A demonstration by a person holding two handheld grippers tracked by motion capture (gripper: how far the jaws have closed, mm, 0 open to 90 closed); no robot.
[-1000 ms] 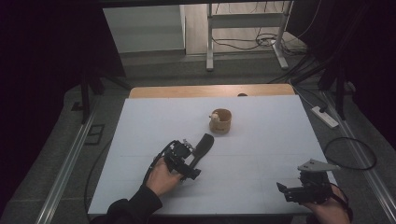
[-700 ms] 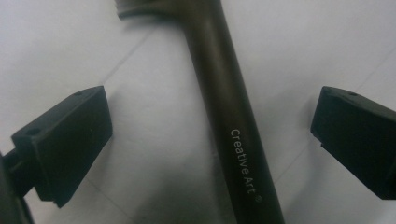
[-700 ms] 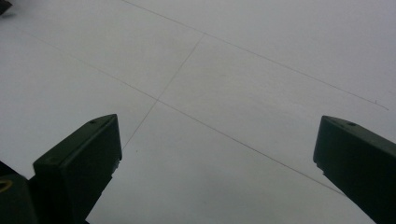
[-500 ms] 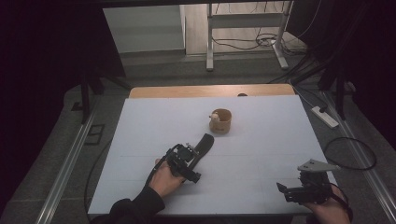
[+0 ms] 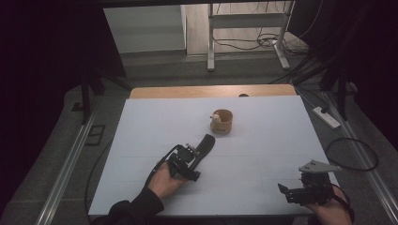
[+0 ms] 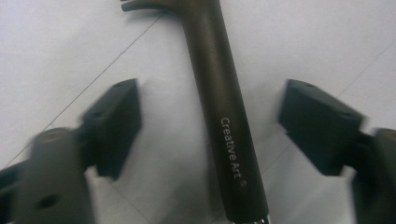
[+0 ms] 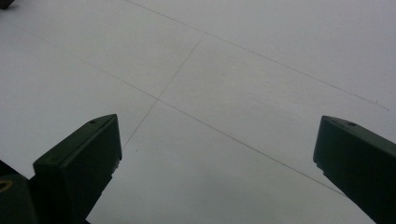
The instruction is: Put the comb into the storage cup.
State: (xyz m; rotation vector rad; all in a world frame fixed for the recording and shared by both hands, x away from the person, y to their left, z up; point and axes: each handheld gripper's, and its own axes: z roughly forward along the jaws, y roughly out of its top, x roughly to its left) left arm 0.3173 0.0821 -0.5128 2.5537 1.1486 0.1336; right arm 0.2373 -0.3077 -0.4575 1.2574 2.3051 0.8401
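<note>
"Creative Art" in pale letters along the dark handle (image 6: 224,116)

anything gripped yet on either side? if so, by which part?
Nothing held yet. The left gripper straddles the dark handle marked "Creative Art"; its jaws have just been closing, pads short of it. The right gripper is open over the bare white table.

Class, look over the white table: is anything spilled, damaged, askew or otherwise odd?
Nothing stands out. The dark brush handle printed "Creative Art" lies flat on the white table, with no spill or damage visible. The small round wooden cup stands upright, apart from it.
</note>
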